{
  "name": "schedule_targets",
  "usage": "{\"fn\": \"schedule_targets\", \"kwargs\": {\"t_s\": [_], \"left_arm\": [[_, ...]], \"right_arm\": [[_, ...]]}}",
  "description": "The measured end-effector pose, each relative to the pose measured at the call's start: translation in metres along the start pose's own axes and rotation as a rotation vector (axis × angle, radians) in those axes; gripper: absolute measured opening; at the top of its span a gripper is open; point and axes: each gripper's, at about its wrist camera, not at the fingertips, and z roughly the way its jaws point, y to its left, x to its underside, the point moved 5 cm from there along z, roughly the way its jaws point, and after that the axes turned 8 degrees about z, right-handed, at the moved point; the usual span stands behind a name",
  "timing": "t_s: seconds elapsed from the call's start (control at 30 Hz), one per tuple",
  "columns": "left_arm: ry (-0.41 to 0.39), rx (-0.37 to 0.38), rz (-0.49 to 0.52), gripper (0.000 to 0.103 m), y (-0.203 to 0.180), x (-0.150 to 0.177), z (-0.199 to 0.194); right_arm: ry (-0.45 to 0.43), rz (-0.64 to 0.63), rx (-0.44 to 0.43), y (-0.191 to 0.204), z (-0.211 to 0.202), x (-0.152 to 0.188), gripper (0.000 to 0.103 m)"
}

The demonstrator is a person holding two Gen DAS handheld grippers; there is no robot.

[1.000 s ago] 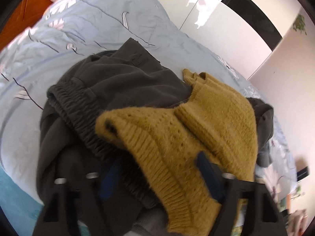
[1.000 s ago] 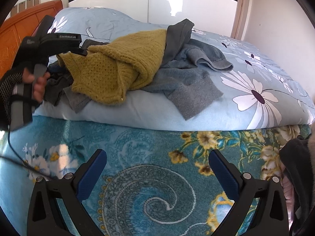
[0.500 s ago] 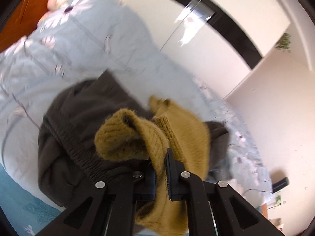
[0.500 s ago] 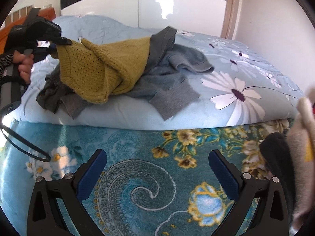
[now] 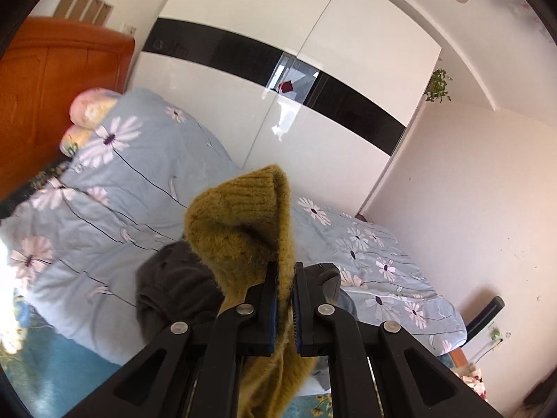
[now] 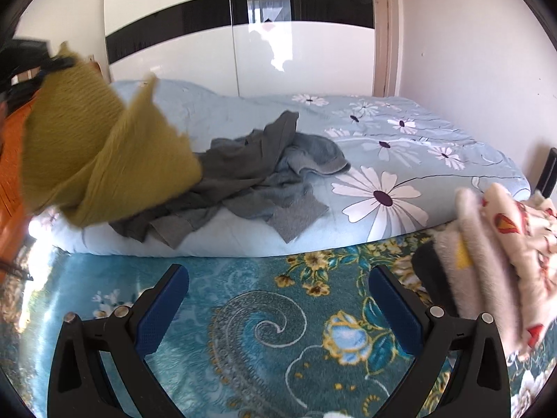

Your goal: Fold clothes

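My left gripper (image 5: 284, 280) is shut on a mustard-yellow knit sweater (image 5: 243, 230) and holds it up above the bed. The sweater hangs blurred at the left of the right wrist view (image 6: 94, 160), its lower edge near the bed. A pile of dark grey clothes (image 6: 250, 170) lies on the light blue flowered quilt (image 6: 400, 146); part of it shows below the sweater in the left wrist view (image 5: 174, 285). My right gripper (image 6: 278, 299) is open and empty, low over the teal patterned blanket (image 6: 271, 327).
An orange wooden headboard (image 5: 52, 94) stands at the bed's left end. A white wardrobe with a black band (image 6: 243, 35) is behind the bed. Cream and patterned cloth (image 6: 504, 237) shows at the right. A dark chair (image 5: 484, 313) stands by the bed's far corner.
My left gripper shut on the yellow sweater and lifted it off the grey pile. My right gripper stayed open and drew back a little to the right.
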Motion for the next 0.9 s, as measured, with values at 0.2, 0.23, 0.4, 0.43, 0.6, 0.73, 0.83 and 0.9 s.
{"fn": "schedule_targets", "kwargs": {"t_s": [0.2,0.23,0.4,0.43,0.6,0.73,0.83,0.9], "left_arm": [[-0.004,-0.044,-0.001,0.006,0.032,0.016,-0.079],[-0.009,-0.049,0.005,0.006,0.036,0.019,-0.094],[-0.010,-0.086,0.003,0.006,0.048,0.033,-0.153],[-0.009,-0.085,0.006,0.006,0.048,0.037,-0.162],[0.020,-0.091,0.024,0.006,0.044,0.066,-0.182],[0.116,-0.065,-0.074,0.006,0.053,0.107,-0.162],[0.184,-0.047,-0.119,0.006,0.051,0.135,-0.141],[0.236,-0.018,-0.120,0.006,0.035,0.152,-0.120]], "right_arm": [[0.006,0.009,-0.032,0.009,-0.029,0.017,0.103],[0.001,0.013,-0.050,0.012,-0.035,0.019,0.103],[-0.008,0.017,-0.086,0.019,-0.052,0.031,0.103],[-0.005,0.019,-0.091,0.019,-0.054,0.033,0.103],[0.011,0.013,-0.120,0.020,-0.058,0.045,0.103],[0.041,-0.008,-0.134,0.026,-0.057,0.062,0.103],[0.059,-0.022,-0.138,0.028,-0.056,0.072,0.103],[0.066,-0.015,-0.133,0.025,-0.056,0.076,0.103]]}}
